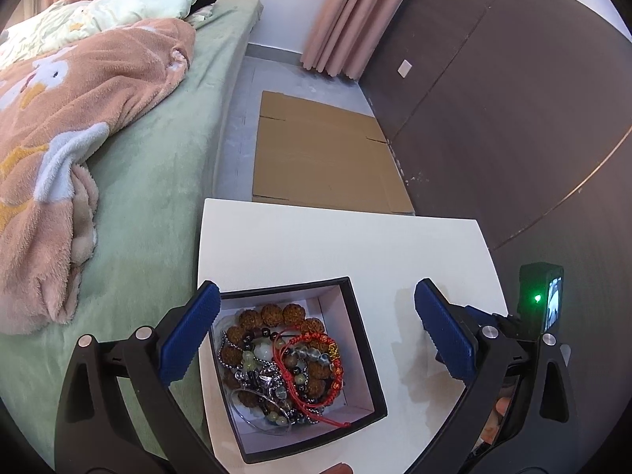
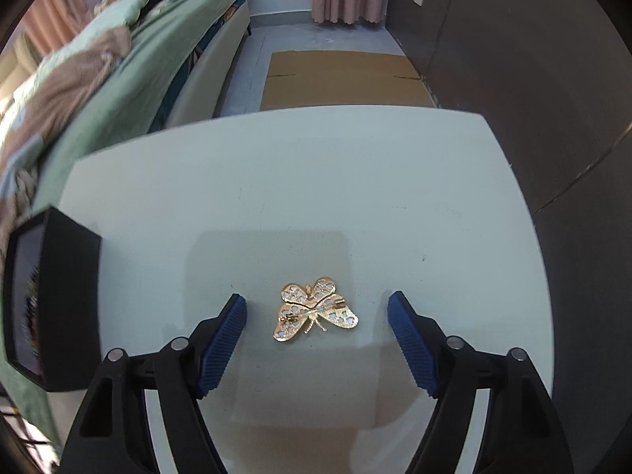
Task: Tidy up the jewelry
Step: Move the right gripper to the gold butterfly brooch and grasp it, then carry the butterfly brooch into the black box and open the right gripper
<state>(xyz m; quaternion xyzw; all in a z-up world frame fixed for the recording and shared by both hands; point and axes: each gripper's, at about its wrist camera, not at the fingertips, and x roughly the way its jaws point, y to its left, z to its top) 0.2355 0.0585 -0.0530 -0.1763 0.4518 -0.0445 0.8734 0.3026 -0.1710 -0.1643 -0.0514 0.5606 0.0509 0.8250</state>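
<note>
Right claw (image 2: 317,339) spread wide around a gold butterfly brooch (image 2: 315,308) lying on the white table (image 2: 316,181).
Light, stiff and thin, it likely needs pinching across its wings; the left claw (image 1: 316,333) hangs released over the bead-filled jewelry box (image 1: 357,318).

A green-sheeted bed (image 1: 158,166) flanks grey floor (image 1: 276,75) with flattened cardboard (image 1: 324,154), pink curtains (image 1: 347,15), dark wall panels (image 1: 513,98).

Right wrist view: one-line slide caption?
Open right hand-held gripper poised around a gold butterfly-shaped brooch lying on the white table, black square jewelry box at left.
</note>
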